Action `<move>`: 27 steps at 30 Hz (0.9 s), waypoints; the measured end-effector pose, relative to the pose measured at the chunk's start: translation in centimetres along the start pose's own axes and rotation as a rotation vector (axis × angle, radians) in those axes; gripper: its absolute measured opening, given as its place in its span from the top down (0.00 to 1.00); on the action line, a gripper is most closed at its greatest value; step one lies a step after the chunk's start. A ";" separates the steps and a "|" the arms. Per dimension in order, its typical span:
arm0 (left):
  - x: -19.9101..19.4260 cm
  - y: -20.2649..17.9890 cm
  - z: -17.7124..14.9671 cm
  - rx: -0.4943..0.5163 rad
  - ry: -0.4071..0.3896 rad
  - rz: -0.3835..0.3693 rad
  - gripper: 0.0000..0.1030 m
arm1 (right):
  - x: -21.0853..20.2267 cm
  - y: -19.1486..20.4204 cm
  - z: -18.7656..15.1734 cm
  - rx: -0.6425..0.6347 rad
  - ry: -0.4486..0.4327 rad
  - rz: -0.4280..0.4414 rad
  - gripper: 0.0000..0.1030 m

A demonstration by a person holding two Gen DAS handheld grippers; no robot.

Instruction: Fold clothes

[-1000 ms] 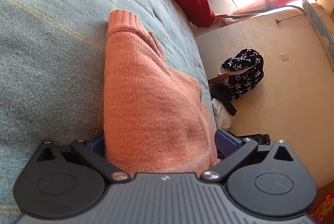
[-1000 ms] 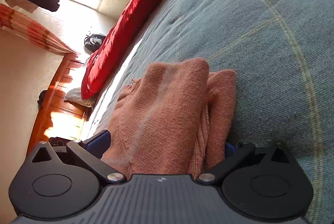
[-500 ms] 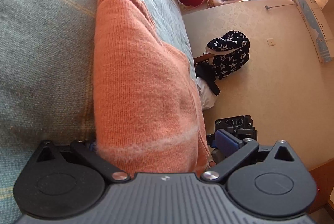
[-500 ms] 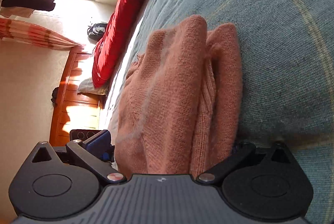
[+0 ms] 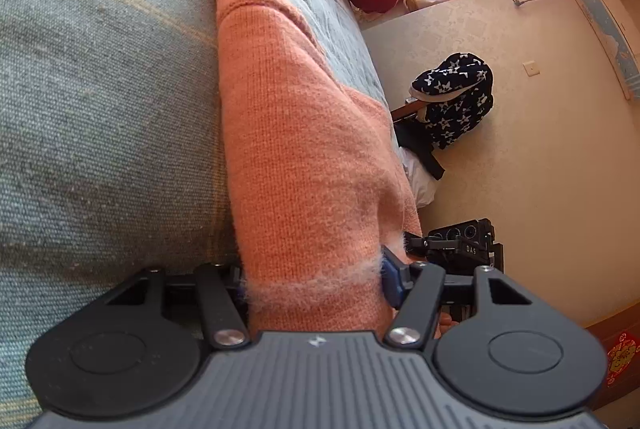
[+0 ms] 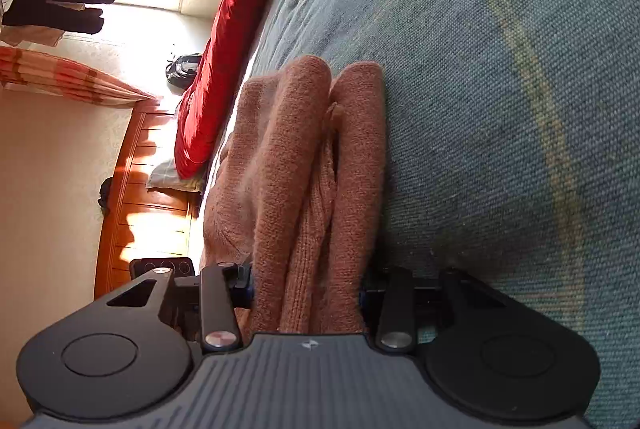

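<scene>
Left tongs (image 5: 314,275) and right tongs (image 6: 306,283) each clamp the folded orange knitted sweater (image 5: 296,149) on the grey-green bed cover (image 5: 104,89). Black device (image 5: 464,243) marked "DAS".

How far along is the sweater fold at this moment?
Done: the orange sweater is already doubled into stacked layers on the bed cover. In hand: the left gripper and the right gripper each clamp an end of the bundle. Left: set it down flat and let go.

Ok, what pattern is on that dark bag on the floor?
White stars on dark navy or black; the bag shows best in the left wrist view.
</scene>
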State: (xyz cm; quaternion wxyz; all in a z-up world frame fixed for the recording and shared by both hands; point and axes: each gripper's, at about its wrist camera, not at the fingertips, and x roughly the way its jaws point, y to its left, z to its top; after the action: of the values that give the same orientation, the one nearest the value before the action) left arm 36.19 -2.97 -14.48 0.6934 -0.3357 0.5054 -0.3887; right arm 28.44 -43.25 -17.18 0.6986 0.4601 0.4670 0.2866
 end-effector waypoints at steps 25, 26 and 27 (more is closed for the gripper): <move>0.2 0.1 0.0 -0.027 0.001 0.019 0.36 | 0.8 0.3 0.1 -0.021 -0.008 -0.015 0.58; 0.2 0.1 0.0 -0.030 0.007 0.016 0.36 | 0.8 0.1 0.2 -0.019 -0.004 -0.004 0.58; 0.1 0.1 0.0 -0.032 0.013 0.012 0.36 | 0.7 -0.1 0.2 -0.019 -0.003 0.009 0.57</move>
State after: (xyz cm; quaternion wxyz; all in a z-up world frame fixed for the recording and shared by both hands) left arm 36.26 -3.02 -14.67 0.6872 -0.3412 0.5179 -0.3784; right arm 28.87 -42.80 -17.50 0.7025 0.4560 0.4611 0.2932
